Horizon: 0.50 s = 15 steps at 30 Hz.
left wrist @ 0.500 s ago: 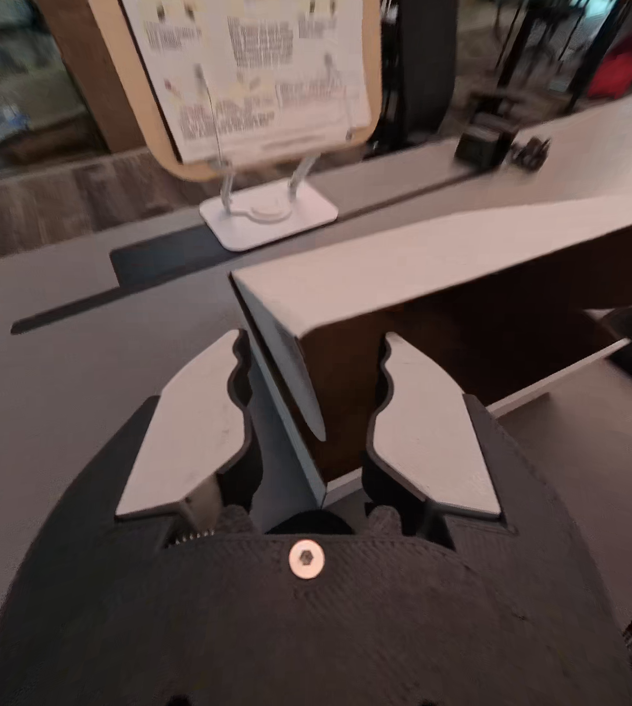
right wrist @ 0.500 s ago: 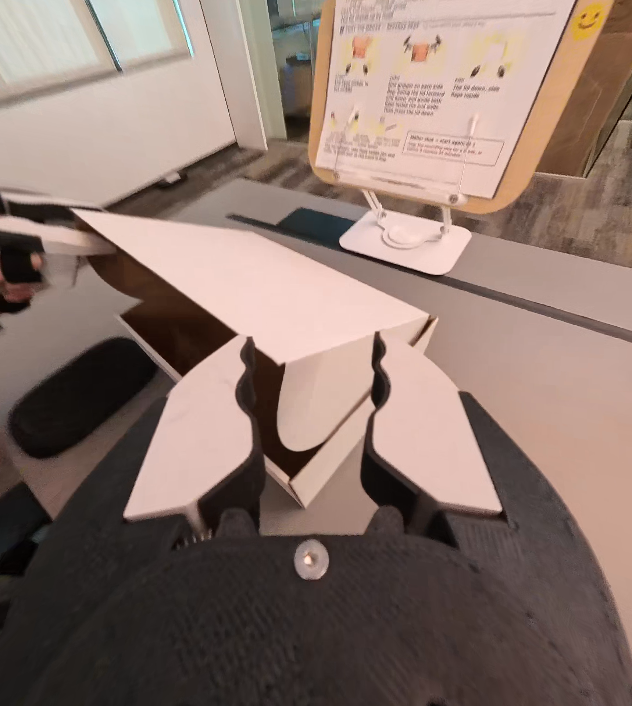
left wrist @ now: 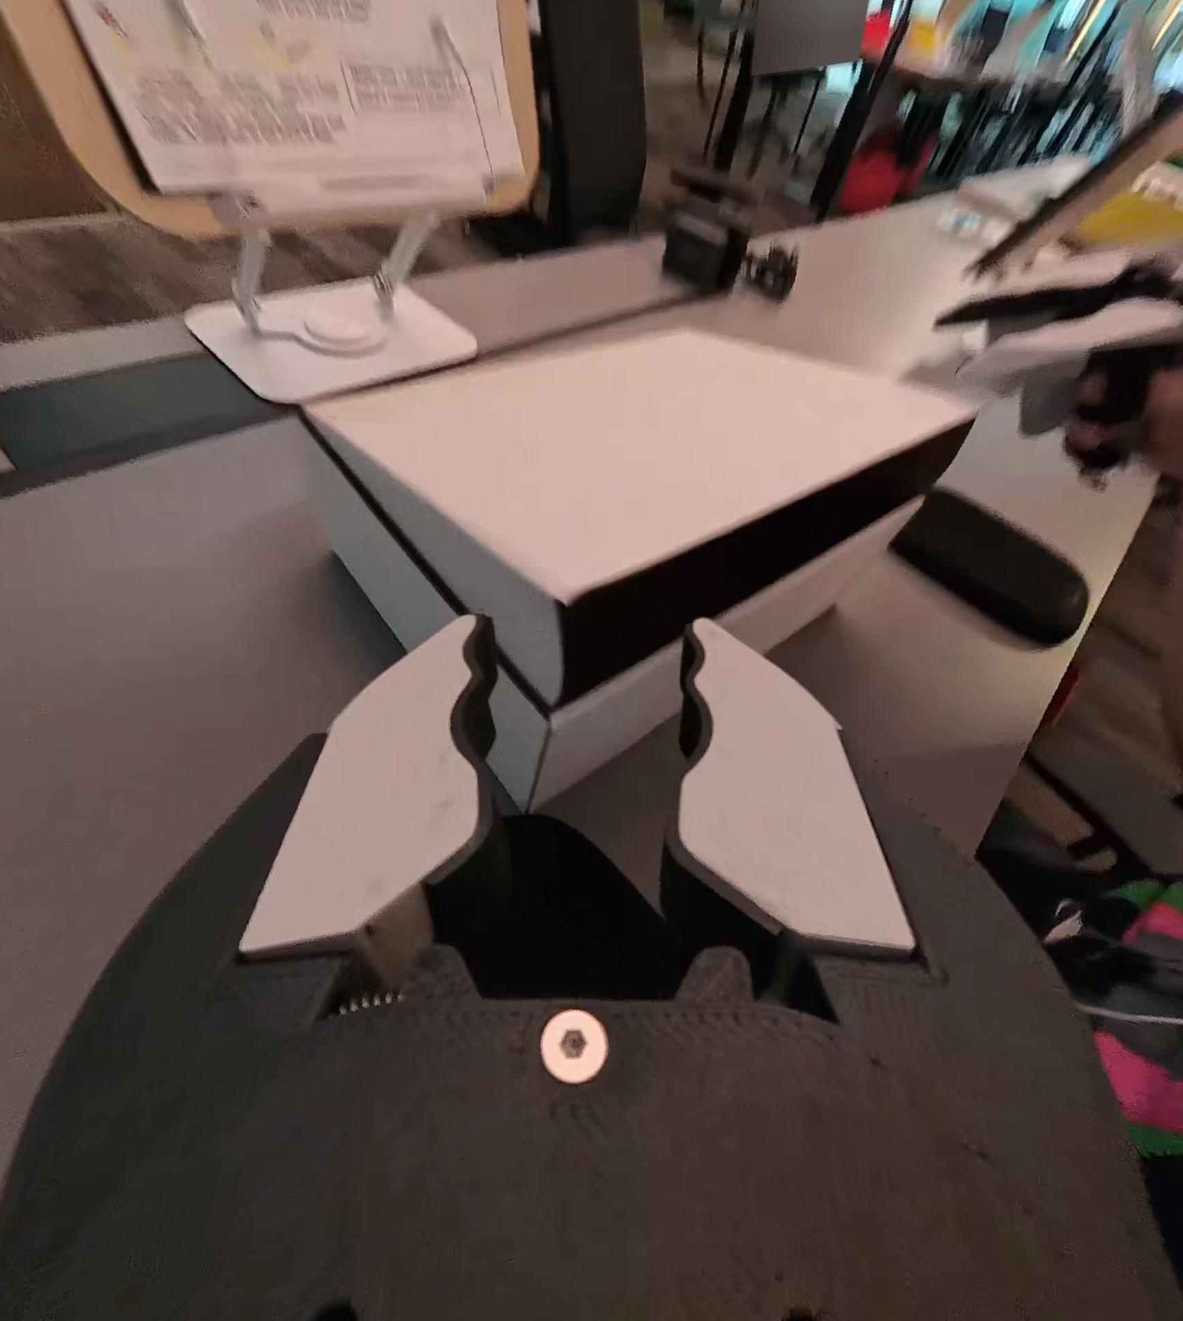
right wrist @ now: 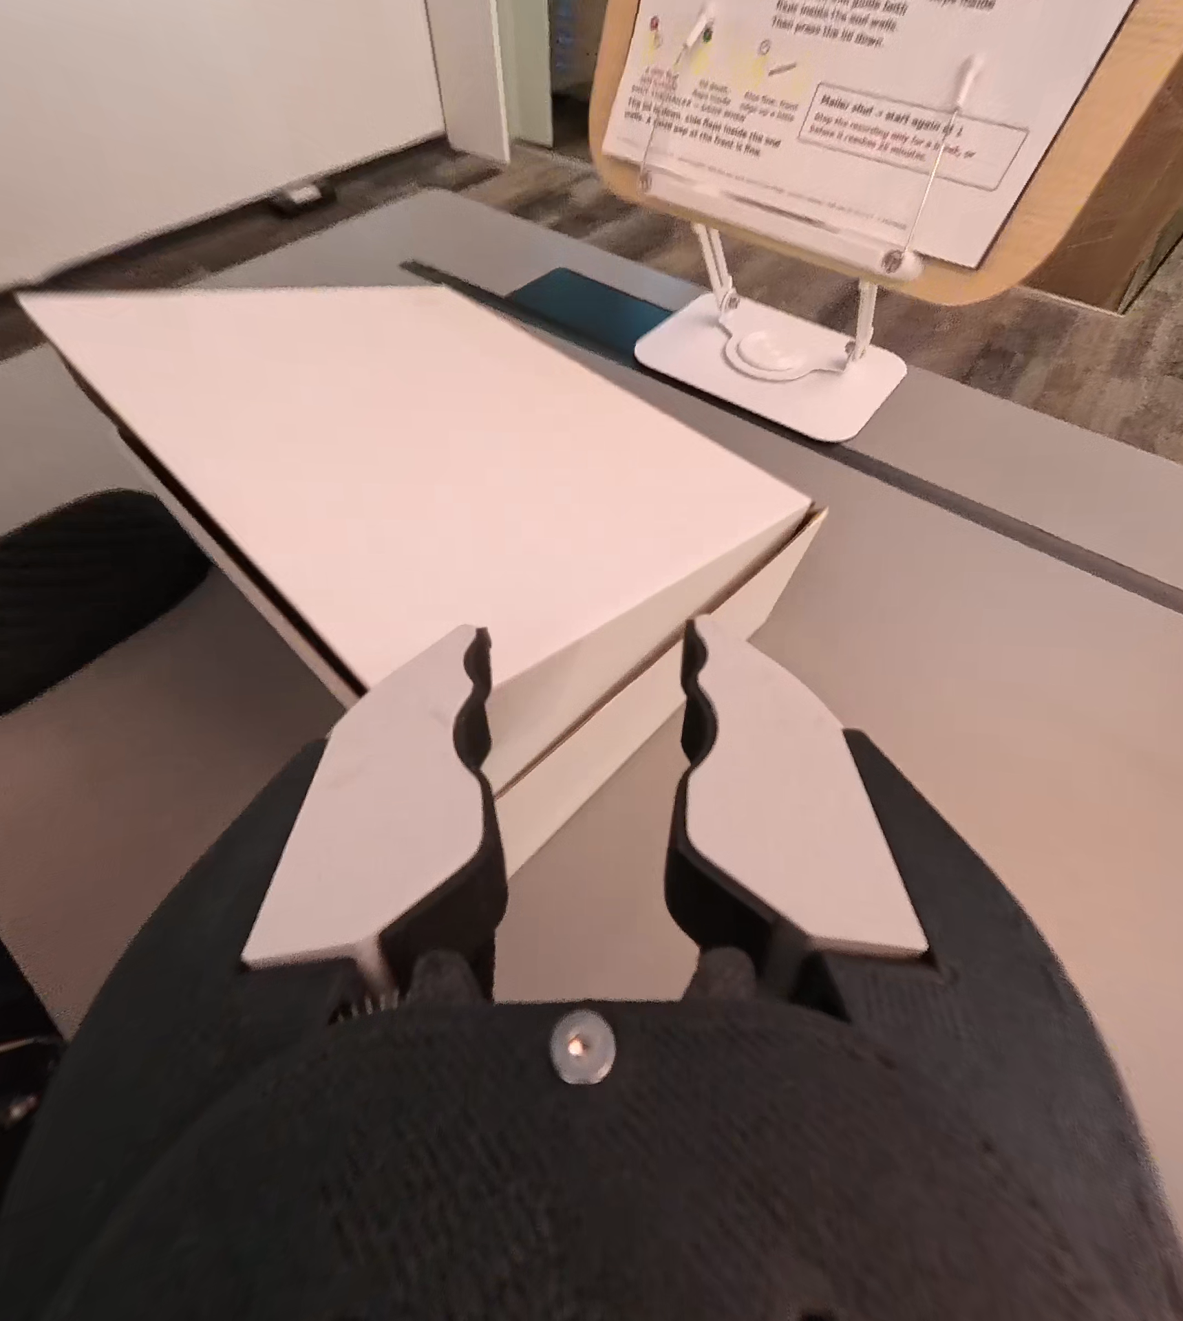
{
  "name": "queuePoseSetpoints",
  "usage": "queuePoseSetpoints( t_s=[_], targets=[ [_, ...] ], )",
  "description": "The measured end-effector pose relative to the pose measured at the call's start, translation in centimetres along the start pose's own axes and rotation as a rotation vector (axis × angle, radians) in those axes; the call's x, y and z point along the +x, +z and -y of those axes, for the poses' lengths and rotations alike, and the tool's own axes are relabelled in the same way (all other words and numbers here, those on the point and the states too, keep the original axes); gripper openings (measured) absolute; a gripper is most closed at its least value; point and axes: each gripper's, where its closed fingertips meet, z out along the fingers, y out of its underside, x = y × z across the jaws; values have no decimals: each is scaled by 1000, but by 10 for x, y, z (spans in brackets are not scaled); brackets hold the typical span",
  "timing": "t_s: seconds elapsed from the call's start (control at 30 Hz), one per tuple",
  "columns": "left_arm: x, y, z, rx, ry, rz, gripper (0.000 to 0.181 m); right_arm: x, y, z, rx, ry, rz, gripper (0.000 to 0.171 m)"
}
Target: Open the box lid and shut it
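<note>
White cardboard box (left wrist: 645, 686) before me on the grey table, its flat lid (right wrist: 388, 457) lowered almost shut, a dark gap along the front edge

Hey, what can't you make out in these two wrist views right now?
- Inside of the white cardboard box: both views, covered by its lowered lid.
- Right gripper, left wrist view: motion-blurred, jaw state unclear there.
- Wooden instruction board: top cropped in both views.

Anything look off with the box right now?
The lid isn't fully seated: along the front it stands proud of the box, showing its dark inner face, and the right wrist view shows a gap at the end wall. Both tools are open and hold nothing.
</note>
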Motion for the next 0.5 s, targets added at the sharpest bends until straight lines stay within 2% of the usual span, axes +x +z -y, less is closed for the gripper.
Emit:
queuePoseSetpoints(
  t_s=[0.13,0.17,0.23,0.33,0.43,0.5],
  targets=[
    [-51,-9,39,117,-9,36,55,49,16,12,107,72,-14,48],
    [-74,-4,46,131,0,87,54,66,25,10,110,27,-35,45],
    [-122,12,52,126,68,199,42,100,48,-6,35,-162,-106,34],
    [-170,60,30,-36,168,246,22,132,82,-36,-157,-404,-181,17],
    [-181,116,0,-230,277,196,2,133,112,-47,-267,-525,-159,1],
    [-179,146,-14,-322,373,173,0,136,124,-48,-323,-598,-167,1]
  ],
)
